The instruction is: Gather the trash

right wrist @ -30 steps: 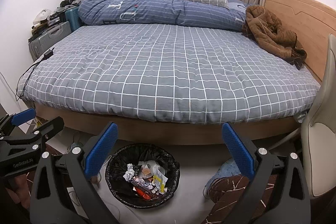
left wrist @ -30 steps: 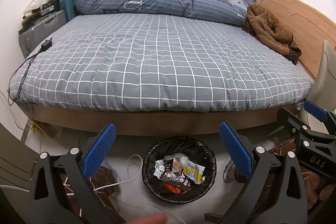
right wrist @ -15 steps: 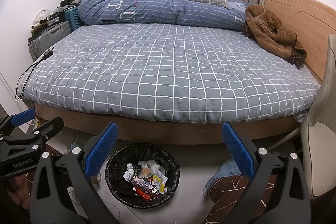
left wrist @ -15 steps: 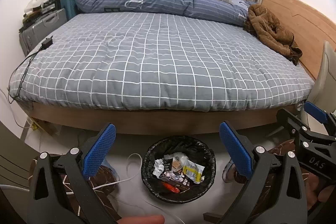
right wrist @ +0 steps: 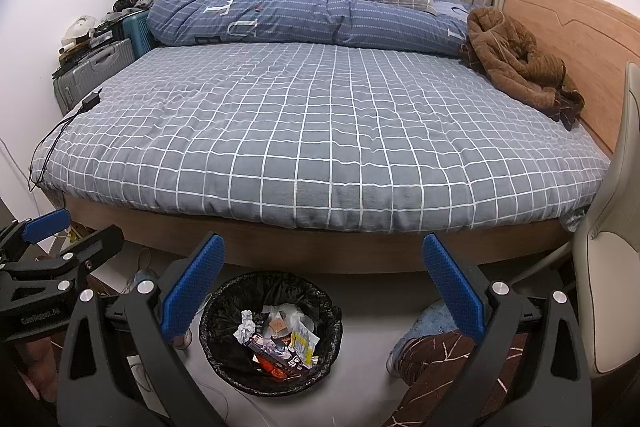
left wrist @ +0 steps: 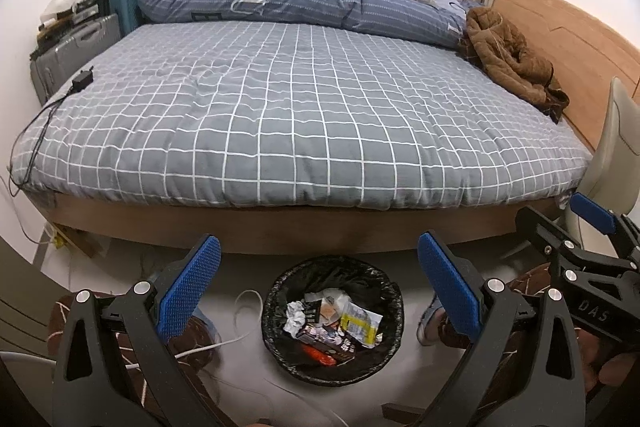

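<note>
Both the left gripper (left wrist: 318, 287) and the right gripper (right wrist: 322, 287) are wide open and hold nothing, with the trash bin (left wrist: 394, 301) at the bottom middle already full of wrappers (left wrist: 334, 325).

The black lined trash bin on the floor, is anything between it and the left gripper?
Nothing visible blocks it. The black lined trash bin sits uncovered on the floor below the open, empty left gripper, with wrappers inside.
</note>
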A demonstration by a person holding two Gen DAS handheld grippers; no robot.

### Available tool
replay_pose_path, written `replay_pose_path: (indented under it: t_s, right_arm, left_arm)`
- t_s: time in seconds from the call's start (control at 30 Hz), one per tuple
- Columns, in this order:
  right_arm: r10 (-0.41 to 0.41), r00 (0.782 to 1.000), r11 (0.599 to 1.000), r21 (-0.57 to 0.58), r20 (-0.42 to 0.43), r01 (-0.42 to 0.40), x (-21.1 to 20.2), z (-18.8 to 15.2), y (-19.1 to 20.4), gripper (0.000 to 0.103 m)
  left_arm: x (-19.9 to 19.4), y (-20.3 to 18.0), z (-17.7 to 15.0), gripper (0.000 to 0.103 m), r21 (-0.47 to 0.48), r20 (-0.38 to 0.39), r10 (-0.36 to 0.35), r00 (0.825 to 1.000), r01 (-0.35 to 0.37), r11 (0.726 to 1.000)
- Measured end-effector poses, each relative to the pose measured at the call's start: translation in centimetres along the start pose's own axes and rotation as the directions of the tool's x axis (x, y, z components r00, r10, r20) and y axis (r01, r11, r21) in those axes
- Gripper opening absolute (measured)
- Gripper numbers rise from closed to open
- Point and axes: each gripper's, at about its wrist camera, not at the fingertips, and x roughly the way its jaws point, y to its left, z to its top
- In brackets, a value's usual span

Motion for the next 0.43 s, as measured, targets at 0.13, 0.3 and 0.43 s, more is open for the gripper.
replay_pose_path:
  t_s: [0.13, 0.3, 0.43]
  right_arm:
    - [0.001, 1.000, 1.000, 0.004, -0.003, -0.001, 0.12, -0.29, 0.09, 0.095]
    - [0.005, 1.000, 1.000, 0.007, -0.004, -0.005, 0.25, -0.44, 0.38, 0.095]
    - [0.005, 1.000, 1.000, 0.008, -0.003, -0.005, 0.25, -0.39, 0.49, 0.095]
  left_arm:
    - [0.16, 0.16, 0.02, 0.097, -0.007, -0.005, 0.014, 1.000, -0.014, 1.000]
    - [0.19, 0.42, -0.08, 0.097, -0.017, -0.009, 0.010, 1.000, -0.010, 1.000]
    - [0.10, 0.62, -0.13, 0.097, -0.018, -0.001, 0.020, 1.000, -0.020, 1.000]
